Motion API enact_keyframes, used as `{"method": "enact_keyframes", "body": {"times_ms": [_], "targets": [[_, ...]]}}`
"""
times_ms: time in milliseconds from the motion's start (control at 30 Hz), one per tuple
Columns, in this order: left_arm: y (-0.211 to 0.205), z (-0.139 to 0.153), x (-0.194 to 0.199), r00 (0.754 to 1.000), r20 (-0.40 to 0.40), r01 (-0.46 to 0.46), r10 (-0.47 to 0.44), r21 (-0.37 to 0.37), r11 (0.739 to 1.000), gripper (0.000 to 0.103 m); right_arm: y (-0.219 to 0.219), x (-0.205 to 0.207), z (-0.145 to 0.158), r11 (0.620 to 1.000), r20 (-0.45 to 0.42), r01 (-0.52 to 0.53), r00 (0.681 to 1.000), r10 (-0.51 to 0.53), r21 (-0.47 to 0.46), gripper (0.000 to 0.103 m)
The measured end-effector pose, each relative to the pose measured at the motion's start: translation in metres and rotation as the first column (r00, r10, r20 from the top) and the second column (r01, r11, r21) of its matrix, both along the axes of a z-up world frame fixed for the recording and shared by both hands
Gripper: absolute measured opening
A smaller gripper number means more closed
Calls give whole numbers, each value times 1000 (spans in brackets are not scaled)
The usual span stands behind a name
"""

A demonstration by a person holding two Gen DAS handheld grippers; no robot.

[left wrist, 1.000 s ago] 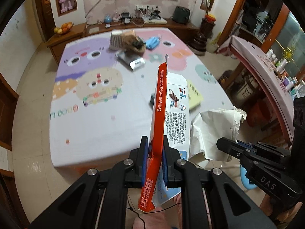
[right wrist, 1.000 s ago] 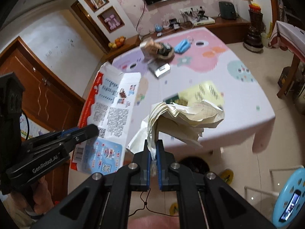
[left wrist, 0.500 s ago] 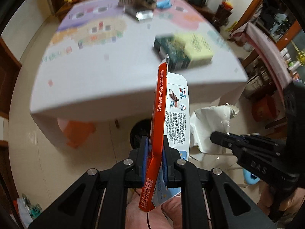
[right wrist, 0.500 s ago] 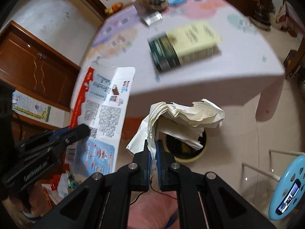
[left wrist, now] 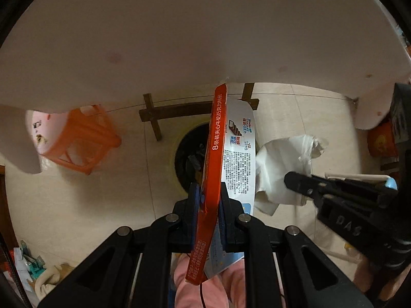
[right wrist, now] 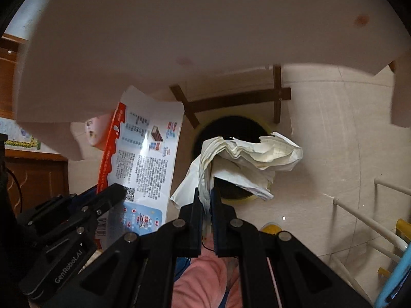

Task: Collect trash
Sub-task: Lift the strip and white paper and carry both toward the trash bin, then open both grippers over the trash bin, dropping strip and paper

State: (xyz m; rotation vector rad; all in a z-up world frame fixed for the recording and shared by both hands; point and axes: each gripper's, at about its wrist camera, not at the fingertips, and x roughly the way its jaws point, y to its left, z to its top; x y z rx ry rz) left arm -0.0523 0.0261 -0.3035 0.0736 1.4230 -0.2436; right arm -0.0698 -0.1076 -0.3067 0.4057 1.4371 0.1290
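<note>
While both pieces of trash are off the counter & carried low, neither has gone into the bin yet, so I'd call this round picked up but not dropped.

Left wrist view: the left gripper (left wrist: 206,200) has its jaws pressed together on the flattened orange-and-white cardboard chocolate box (left wrist: 226,151), seen edge-on, running from the jaws up toward 12 o'clock. Behind the box, partly hidden, is the round black-lined trash bin w/ a yellowish rim (left wrist: 186,154) on the tiled floor; some dark stuff lies inside, can't tell what. The box looks roughly over the bin mouth. At 3 o'clock the right gripper (left wrist: 290,179) comes in, the crumpled white paper wad (left wrist: 282,164) at its tip. The pale hanging cloth of the counter (left wrist: 179,38) fills the top half; an orange plastic stool w/ a pink seat (left wrist: 77,141) stands at 9 o'clock under the cloth edge.

Right wrist view: right gripper (right wrist: 205,200) jaws are closed, pinching the lower corner of the paper wad (right wrist: 244,159), which fans out toward 1 o'clock straight above the bin (right wrist: 231,128) opening. The box (right wrist: 146,154) hangs at 10 o'clock in the left gripper (right wrist: 115,192), just beside the bin, maybe over its rim; hard to tell. Wooden cross-braces of the counter frame (right wrist: 231,100) show beyond the bin.

Left to do, by my read: spread both jaws so paper & box fall in, then go back for whatever else needs clearing; the countertop itself isn't visible here, so what remains can't be judged.
</note>
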Motion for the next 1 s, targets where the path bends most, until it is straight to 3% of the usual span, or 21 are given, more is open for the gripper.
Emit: {"method": "enact_keyframes", "body": {"times_ms": [67,133,200,233,333,567,800,1000], "targets": [[-4,-19,3,1000,-1,7,-7,2,1000,15,-1,7,-23,1000,-12,13,1000,-13,-1,7],[-9,-33,7,1000,15,16,-16,13,1000,26,-2,14,-47,999,-27,31,999,-31,11,9],[-13,-42,8,999,35,14,-15,27,1000,45,-5,20,-65,998,-39,59,998,-58,25,10],[-14,-45,12,999,43,11,-12,30,999,47,-7,22,-72,997,-42,74,996,-72,34,11],[-15,-51,10,998,62,3,-5,39,999,47,-9,25,-88,994,-38,104,994,-103,30,17],[-5,-57,10,998,66,-17,14,35,999,47,-14,19,-86,989,-35,137,990,-136,47,18],[2,-36,9,997,73,-33,30,38,999,47,-21,10,-75,985,-30,161,987,-160,58,18],[6,0,6,997,76,-33,32,22,999,47,-23,2,-46,982,-20,178,984,-177,66,18]]}}
